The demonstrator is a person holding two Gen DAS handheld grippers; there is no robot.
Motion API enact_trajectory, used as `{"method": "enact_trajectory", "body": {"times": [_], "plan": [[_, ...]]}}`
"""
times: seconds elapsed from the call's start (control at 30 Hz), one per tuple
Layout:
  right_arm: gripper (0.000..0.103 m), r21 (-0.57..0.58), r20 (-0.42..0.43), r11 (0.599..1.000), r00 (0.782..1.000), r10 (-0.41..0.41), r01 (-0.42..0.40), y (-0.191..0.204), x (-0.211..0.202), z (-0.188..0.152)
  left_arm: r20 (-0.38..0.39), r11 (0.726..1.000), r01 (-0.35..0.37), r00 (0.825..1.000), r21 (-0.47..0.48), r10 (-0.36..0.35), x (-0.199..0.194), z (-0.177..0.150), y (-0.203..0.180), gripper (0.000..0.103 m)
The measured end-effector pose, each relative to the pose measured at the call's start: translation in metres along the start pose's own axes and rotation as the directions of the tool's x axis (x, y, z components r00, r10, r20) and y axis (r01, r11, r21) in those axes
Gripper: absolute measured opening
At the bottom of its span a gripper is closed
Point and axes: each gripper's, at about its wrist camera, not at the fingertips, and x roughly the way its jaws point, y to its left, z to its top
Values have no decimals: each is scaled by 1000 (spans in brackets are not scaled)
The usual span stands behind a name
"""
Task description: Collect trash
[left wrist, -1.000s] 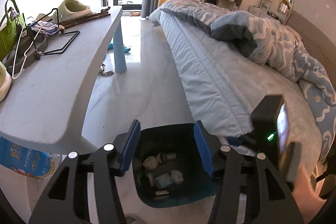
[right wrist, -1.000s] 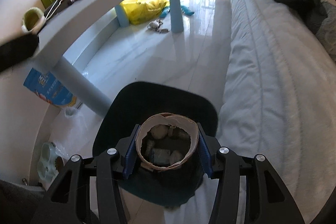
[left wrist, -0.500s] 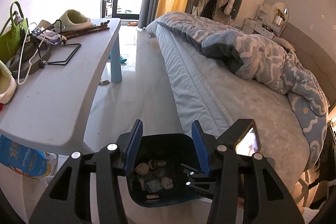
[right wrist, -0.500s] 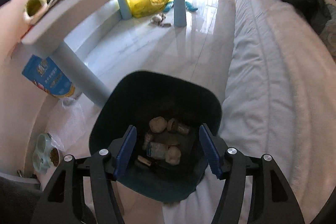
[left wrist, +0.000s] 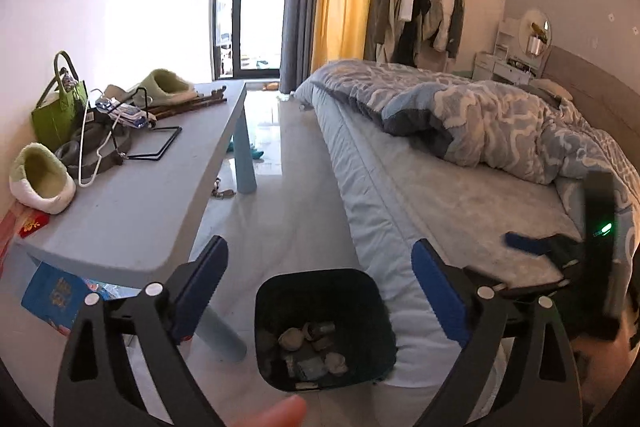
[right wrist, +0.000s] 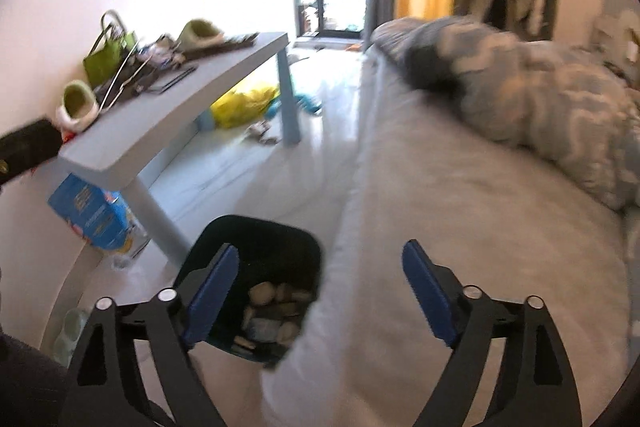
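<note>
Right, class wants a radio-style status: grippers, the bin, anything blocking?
Left gripper and right gripper open, empty, jaws just widened. Trash bin on floor against bed, trash inside. Nothing blocking.

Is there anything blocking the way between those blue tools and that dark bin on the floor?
Nothing visible does. The trash bin sits open-topped on the floor between table leg and bed, below the left tool and right tool, both open and empty.

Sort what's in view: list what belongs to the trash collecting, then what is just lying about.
Job:
- trash bin, on the floor by the bed, scraps inside
- left gripper, open, empty
- right gripper, open, empty

Lying about:
- green slippers
- green bag
- white hanger
- blanket
</note>
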Motion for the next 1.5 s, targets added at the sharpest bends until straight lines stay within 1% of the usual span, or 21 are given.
{"method": "enact_trajectory", "body": {"times": [0.03,0.1,0.17,0.27,0.37,0.47,0.53,0.57,0.63,0.73,0.87,0.93,0.97,1.03,1.13,1.23,1.3,1.37,1.5], "plan": [[93,13,22,1000,1000,-20,19,-11,-15,-2,12,1000,-2,1000,2,2,-4,-1,-3,96],[95,30,50,998,998,-49,47,-28,-36,-6,40,999,-21,999,24,20,-15,-2,-13,98],[98,47,83,995,992,-94,91,-48,-64,-9,57,998,-47,997,46,44,-24,-4,-23,99],[100,85,133,989,982,-134,123,-73,-102,-18,85,995,-62,995,75,55,-37,-5,-38,99],[100,114,176,979,967,-186,168,-96,-141,-30,100,994,-58,994,89,49,-49,-8,-50,100],[100,146,200,970,954,-222,195,-112,-170,-44,96,995,-42,995,92,33,-56,-14,-58,100],[100,173,224,956,935,-274,239,-121,-189,-52,93,995,-45,995,94,36,-59,-18,-64,100],[100,189,232,953,932,-279,238,-124,-195,-54,94,994,-56,994,97,46,-61,-22,-67,100],[100,217,257,950,926,-276,223,-127,-213,-61,93,994,-56,995,99,47,-65,-27,-72,100],[100,197,278,952,917,-285,236,-124,-234,-72,96,994,-46,995,100,36,-74,-35,-78,100],[100,169,293,956,914,-280,238,-125,-256,-94,103,993,-31,995,111,19,-84,-46,-87,100],[100,182,290,953,913,-287,242,-130,-262,-107,95,992,-39,995,117,28,-85,-54,-91,100],[100,195,288,950,911,-293,244,-131,-264,-113,96,992,-51,995,112,40,-87,-57,-90,100],[100,221,296,948,911,-288,228,-135,-266,-123,114,994,-41,993,98,30,-93,-59,-89,100],[100,218,272,952,924,-270,214,-134,-259,-138,118,996,-46,992,78,36,-94,-62,-85,100],[100,229,311,959,921,-234,166,-137,-266,-140,137,995,-44,990,94,31,-98,-63,-89,100],[100,251,315,958,924,-215,138,-140,-265,-142,143,992,-49,989,113,32,-99,-65,-93,100],[100,249,321,962,929,-187,107,-141,-265,-142,141,991,-54,989,124,37,-98,-66,-94,100],[100,224,323,968,929,-183,113,-133,-265,-143,131,991,-50,991,121,34,-97,-66,-93,100]]}}
